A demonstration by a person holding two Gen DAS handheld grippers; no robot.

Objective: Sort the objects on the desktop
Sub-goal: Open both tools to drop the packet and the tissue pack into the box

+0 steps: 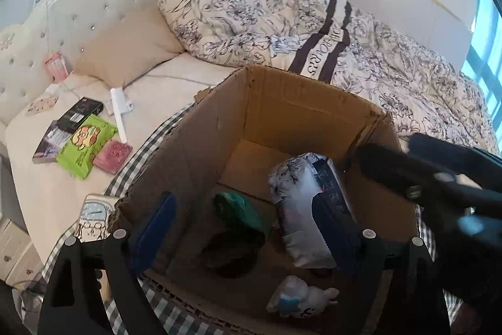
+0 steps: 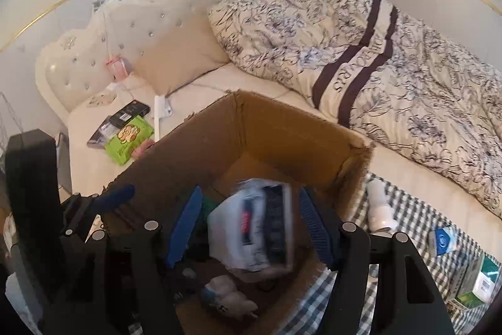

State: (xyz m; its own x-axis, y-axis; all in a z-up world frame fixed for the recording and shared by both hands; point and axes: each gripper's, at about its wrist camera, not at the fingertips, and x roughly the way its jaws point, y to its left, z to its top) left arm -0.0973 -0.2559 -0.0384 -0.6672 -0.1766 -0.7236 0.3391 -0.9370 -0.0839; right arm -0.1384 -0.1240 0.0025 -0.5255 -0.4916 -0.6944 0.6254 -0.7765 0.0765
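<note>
So the cardboard box on the bed already has a few things in it: a plastic-wrapped packet, something green and a little white plush toy. Both the left gripper and right gripper hover over the box with fingers spread, gripping nothing; the packet looks blurred under the right one. Still left, I'd guess: the green pack, black box and white comb by the pillow, plus a white bottle on the checkered cloth.
</note>
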